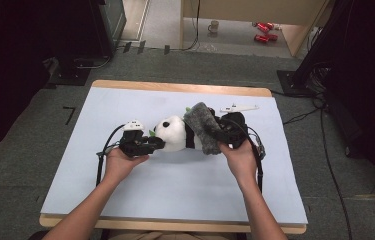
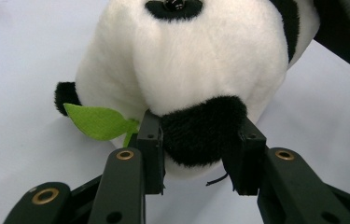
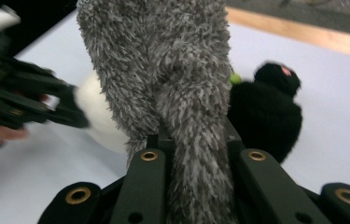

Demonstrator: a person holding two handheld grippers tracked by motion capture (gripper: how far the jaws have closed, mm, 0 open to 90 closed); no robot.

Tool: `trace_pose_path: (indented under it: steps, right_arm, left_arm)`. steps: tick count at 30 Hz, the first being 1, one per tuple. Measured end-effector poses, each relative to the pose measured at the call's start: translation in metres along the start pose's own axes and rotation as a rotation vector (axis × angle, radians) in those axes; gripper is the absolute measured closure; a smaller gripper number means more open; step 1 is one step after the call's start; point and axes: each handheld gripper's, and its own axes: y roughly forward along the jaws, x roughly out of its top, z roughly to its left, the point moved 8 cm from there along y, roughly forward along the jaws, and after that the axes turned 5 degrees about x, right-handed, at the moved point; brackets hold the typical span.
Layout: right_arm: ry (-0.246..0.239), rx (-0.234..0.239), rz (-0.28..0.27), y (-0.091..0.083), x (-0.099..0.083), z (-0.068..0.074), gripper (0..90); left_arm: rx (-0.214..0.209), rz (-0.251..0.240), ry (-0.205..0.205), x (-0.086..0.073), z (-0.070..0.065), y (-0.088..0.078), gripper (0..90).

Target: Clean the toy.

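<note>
**Currently: Panda Held at the Ear, Grey Cloth Drawn Over Its Body**

Left side first: the left tongs (image 2: 199, 147) are clamped on the black ear of the plush panda (image 1: 172, 133), which lies on its side near the middle of the counter (image 1: 175, 195). A green felt leaf (image 2: 99, 121) sits just beside the left jaw.

At centre, the grey fuzzy cloth (image 1: 202, 127) drapes across the panda's midsection.

On the right, the right tongs (image 3: 196, 140) are closed tight on a gathered fold of that cloth.

Risk assessment:
- The ear grip is narrow; a hard pull on the cloth could slip the plush out of the left tongs.
- The pinched fold is bunched, so the cloth could snag on the panda's limbs instead of sliding over them.
</note>
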Motion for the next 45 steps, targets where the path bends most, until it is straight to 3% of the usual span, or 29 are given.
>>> trace_pose_path:
  steps: [2,4,11,16,19,23,26,32,37,42,45]
  right_arm:
    - [0.002,-0.026,0.023,0.005,-0.007,-0.009,78.7]
    - [0.036,0.003,0.004,0.003,-0.009,-0.015,78.7]
    - [0.049,-0.019,-0.004,-0.005,-0.009,-0.028,78.7]
    - [0.046,-0.071,-0.021,-0.020,-0.006,-0.039,78.7]
    - [0.067,-0.075,-0.046,-0.031,-0.003,-0.043,78.7]
    - [0.059,-0.053,-0.071,-0.041,0.003,-0.034,78.7]
    - [0.036,-0.013,-0.078,-0.041,0.007,-0.020,78.7]
    - [0.008,0.076,-0.002,-0.028,0.000,0.009,78.7]
    - [0.015,0.077,0.063,-0.008,-0.017,0.008,78.7]
    - [0.007,0.050,0.041,0.004,-0.018,0.002,78.7]
    - [0.002,0.037,0.026,0.007,-0.015,-0.001,78.7]
  left_arm:
    - [-0.004,-0.002,0.003,0.000,-0.001,0.000,63.5]
    - [-0.004,-0.001,0.005,0.000,-0.001,0.001,63.6]
    - [-0.014,-0.005,0.009,0.001,0.000,0.000,63.9]
    - [-0.020,0.004,0.003,0.002,0.002,-0.002,64.6]
    - [-0.037,0.015,0.012,0.001,0.003,-0.004,67.3]
    - [-0.043,0.026,0.024,0.002,0.007,-0.010,70.4]
    - [-0.063,0.037,0.036,0.001,0.008,-0.018,71.7]
    - [-0.069,0.043,0.032,-0.005,0.015,-0.029,71.2]
    - [-0.067,0.022,0.046,-0.006,0.016,-0.028,68.6]
    - [-0.048,-0.016,0.089,-0.006,0.019,-0.030,51.9]
    - [-0.028,-0.047,0.147,-0.008,0.022,-0.031,44.8]
